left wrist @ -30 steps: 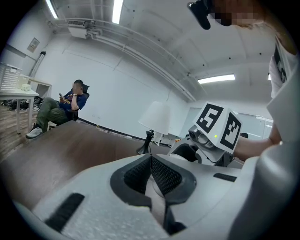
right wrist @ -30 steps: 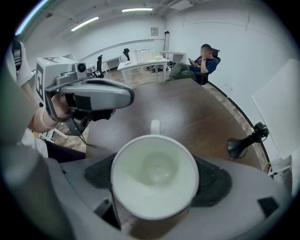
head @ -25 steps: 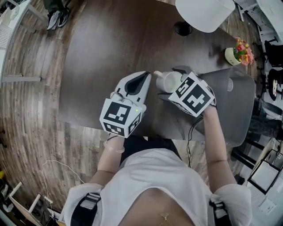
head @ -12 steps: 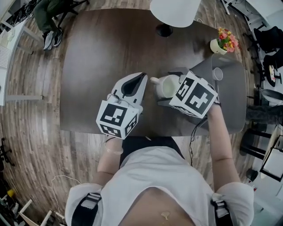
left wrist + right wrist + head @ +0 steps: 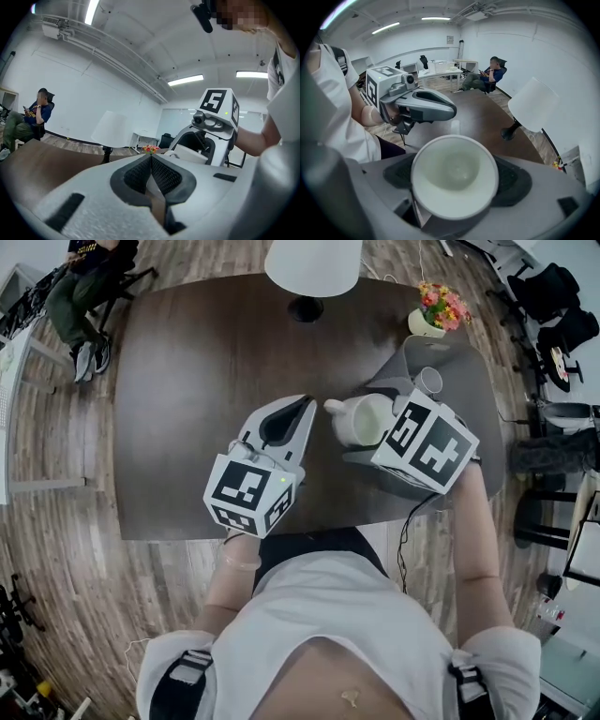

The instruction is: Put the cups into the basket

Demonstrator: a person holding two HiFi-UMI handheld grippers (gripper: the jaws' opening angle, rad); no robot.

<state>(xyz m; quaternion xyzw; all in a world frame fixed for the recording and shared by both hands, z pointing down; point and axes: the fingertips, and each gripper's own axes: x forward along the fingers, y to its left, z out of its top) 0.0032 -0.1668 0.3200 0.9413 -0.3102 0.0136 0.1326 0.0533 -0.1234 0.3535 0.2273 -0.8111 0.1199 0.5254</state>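
The biggest thing here is the dark brown table (image 5: 187, 381). On its right side sits the grey basket (image 5: 469, 399), and a white lamp (image 5: 312, 261) stands at the far end. My right gripper (image 5: 367, 427) has its fingers clamped on a white cup (image 5: 454, 176), one finger on each side. The cup is tipped, so its open mouth looks back along my fingers. A moment ago this cup was further from the basket. Now it has come over and is just beside the basket's near corner. I think that means the carrying is nearly done, and putting the cup down inside the basket comes next. My left gripper (image 5: 300, 412) is near the cup, with its fingers pressed together and nothing between them. One small cup (image 5: 429, 381) is in the basket already. Smallest of all is the little pot of flowers (image 5: 436, 310), just past the basket.
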